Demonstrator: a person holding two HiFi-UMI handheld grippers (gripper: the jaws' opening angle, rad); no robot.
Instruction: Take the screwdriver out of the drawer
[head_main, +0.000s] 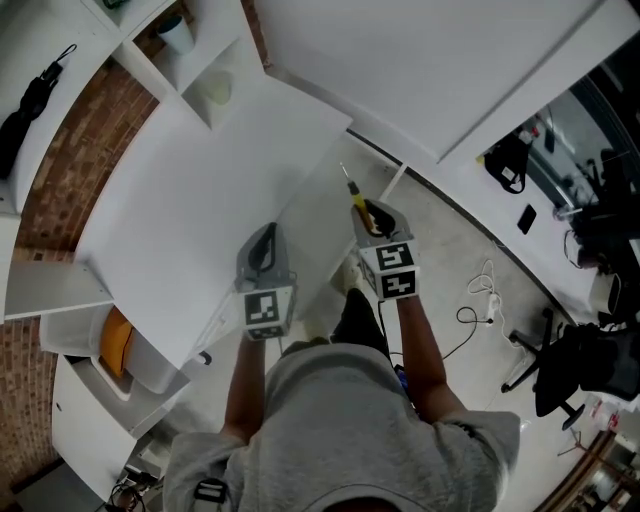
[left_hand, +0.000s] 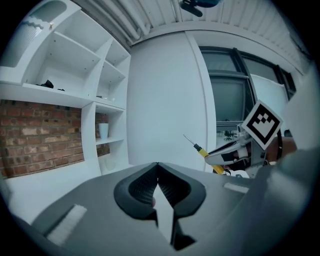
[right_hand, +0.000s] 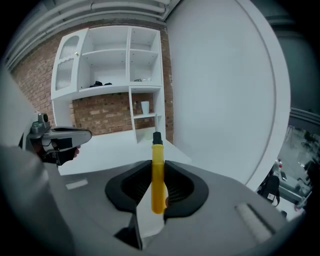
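Since the right gripper (head_main: 368, 215) is clenched on the yellow screwdriver (right_hand: 158, 180), held aloft by the white table's (head_main: 200, 170) right edge, keep that grip firm and carry it clear, the left gripper (left_hand: 158, 172) clenched on nothing.

Two grippers: one left gripper (head_main: 262, 240), one right gripper (head_main: 368, 215). Two marker cubes, one (head_main: 268, 310) on the left gripper and one (head_main: 392, 270) on the right. One screwdriver (head_main: 353, 192), yellow-handled, clamped in the right gripper just off the right edge of the tabletop (head_main: 190, 180). One tabletop, white. One pale cup (head_main: 177, 34), standing in the shelf unit (head_main: 215, 60) beyond the tabletop's far edge. One black office chair (head_main: 565, 375) on the floor (head_main: 450, 250) at the right. One white cable (head_main: 482, 292) looped on that floor. One orange object (head_main: 115, 342) in one white bin (head_main: 155, 370) off the tabletop's near left corner.
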